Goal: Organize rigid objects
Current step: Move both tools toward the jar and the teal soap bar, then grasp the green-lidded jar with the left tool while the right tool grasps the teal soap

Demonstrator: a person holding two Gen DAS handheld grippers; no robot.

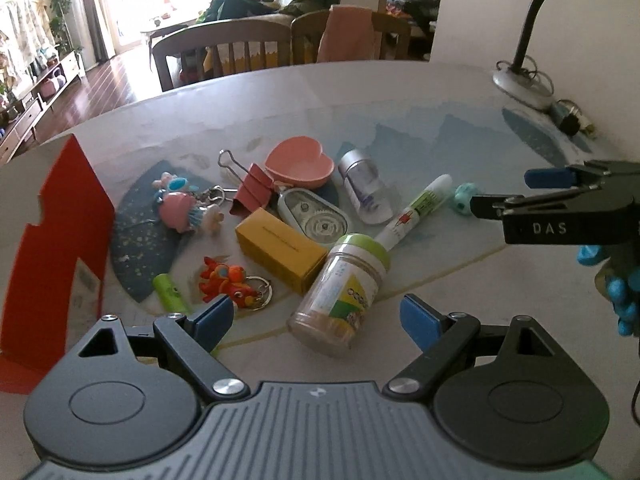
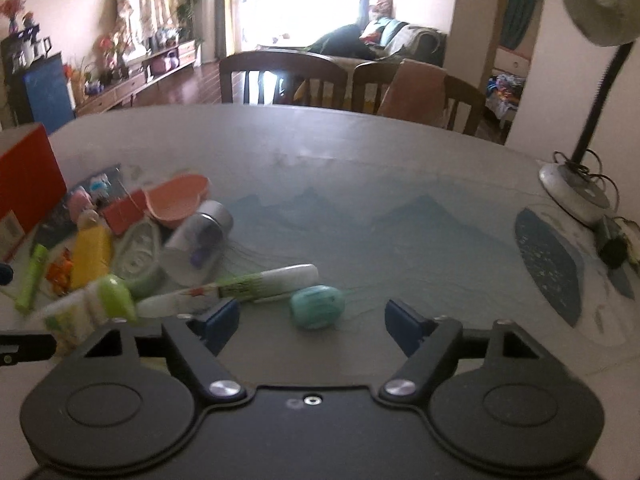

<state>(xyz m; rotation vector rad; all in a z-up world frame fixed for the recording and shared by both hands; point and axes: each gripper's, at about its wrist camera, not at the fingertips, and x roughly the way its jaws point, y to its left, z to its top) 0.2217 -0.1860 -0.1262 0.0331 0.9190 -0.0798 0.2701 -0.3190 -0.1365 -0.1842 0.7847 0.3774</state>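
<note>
Here your left tool (image 1: 316, 320) gapes wide over the green-lidded jar (image 1: 340, 292) lying on the bench (image 1: 460, 280); your right tool (image 2: 312, 316) stands wide, empty, just before the teal ball (image 2: 318, 306).

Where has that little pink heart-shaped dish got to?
The pink heart-shaped dish sits on the table at the far side of the clutter in the left wrist view, between the red binder clip and the lying silver-capped clear bottle.

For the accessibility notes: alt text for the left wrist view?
The open left gripper hovers over a clear jar lying on its side amid small clutter on a table, a red box at left. The open right gripper enters from the right.
</note>
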